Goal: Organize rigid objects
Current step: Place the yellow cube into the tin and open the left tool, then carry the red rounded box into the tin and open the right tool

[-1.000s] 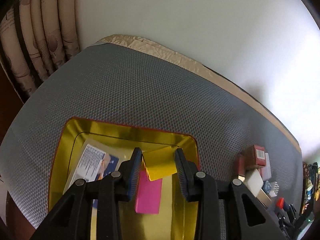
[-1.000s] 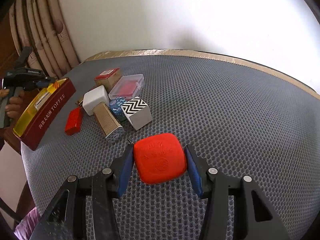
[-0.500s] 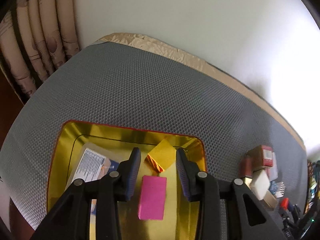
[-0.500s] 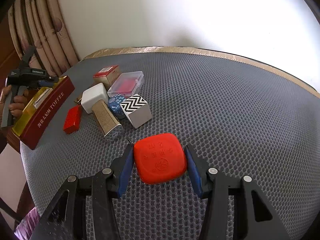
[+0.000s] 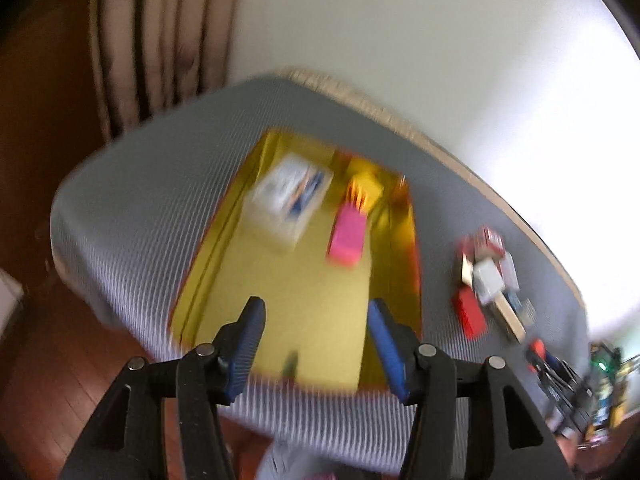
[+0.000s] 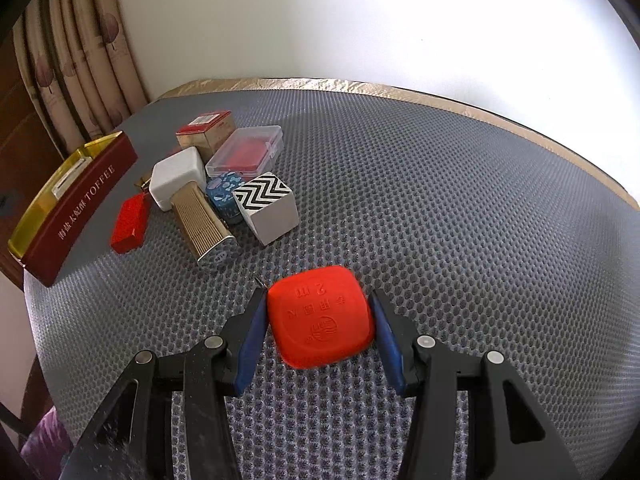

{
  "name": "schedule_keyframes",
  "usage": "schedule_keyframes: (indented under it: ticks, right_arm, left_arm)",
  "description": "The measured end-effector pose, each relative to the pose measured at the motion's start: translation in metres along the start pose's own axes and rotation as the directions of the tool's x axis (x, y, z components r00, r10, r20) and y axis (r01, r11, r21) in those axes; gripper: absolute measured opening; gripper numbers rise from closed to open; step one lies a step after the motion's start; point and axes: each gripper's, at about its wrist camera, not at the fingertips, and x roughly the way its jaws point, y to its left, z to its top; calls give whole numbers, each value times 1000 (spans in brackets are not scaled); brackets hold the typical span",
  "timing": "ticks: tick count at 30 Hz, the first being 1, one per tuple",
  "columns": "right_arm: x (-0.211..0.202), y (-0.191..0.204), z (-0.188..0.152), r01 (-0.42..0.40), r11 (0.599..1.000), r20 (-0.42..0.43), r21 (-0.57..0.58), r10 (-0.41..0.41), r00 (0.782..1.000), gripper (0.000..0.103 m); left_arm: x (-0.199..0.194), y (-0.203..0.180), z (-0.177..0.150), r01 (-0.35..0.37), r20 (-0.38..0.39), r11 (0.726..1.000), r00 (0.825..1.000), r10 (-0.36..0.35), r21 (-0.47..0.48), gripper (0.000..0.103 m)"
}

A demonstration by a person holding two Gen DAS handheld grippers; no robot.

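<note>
The right gripper (image 6: pixel 318 330) is gripping a rounded red box (image 6: pixel 320 316) with raised lettering on its top, its blue pads (image 6: pixel 253 334) pressing on the box's left and right sides, and the box is sitting low over the grey mesh mat (image 6: pixel 440 220) near the front of the table. The left gripper (image 5: pixel 316 340) is opening, its jaws standing well apart with nothing between them, and it is hovering over the near end of the gold-lined tin (image 5: pixel 408 256), which is lying on the mat at the table's left end; this view is blurred by motion. Inside the tin a pink box (image 5: pixel 347 236), a yellow box (image 5: pixel 366 190) just beyond it and a white carton with blue print (image 5: pixel 290 196) are lying toward the far end. Seen from the right wrist, the tin is showing a dark red side wall lettered TOFFEE. To its right, the remaining items are sitting bunched together on the mat: a small red box (image 6: pixel 131 224), a white cube (image 6: pixel 178 176), a ribbed gold box (image 6: pixel 202 220), a blue patterned round piece (image 6: pixel 225 196), a black-and-white zigzag cube (image 6: pixel 268 208), a clear case with a red insert (image 6: pixel 246 152) and a brown box with a red top (image 6: pixel 206 130). The cluster is lying well apart from the held red box, and a patterned curtain (image 6: pixel 76 72) is hanging behind the table's left end
</note>
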Motion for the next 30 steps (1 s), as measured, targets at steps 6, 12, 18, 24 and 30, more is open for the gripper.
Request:
schedule_keyframes:
  ticks: [6, 12, 18, 24, 30]
  right_arm:
    - [-14, 9, -6, -29, 998, -11, 60, 30, 999, 48]
    - [-44, 70, 13, -136, 990, 23, -29, 137, 990, 48]
    - [-49, 171, 65, -301, 939, 33, -166, 310, 950, 48]
    - [-1, 275, 99, -345, 882, -51, -322, 348, 936, 48]
    - [54, 323, 110, -286, 878, -125, -383, 257, 958, 48]
  left_arm:
    - [-21, 35, -41, -28, -9, 998, 1000, 27, -64, 55]
    - [-25, 41, -46, -86, 34, 995, 996, 87, -44, 55]
    - [-12, 41, -48, -92, -23, 996, 996, 91, -23, 55]
    - [-9, 45, -49, -82, -41, 996, 996, 80, -37, 55]
    - [-2, 42, -47, -118, -52, 993, 992, 118, 12, 55]
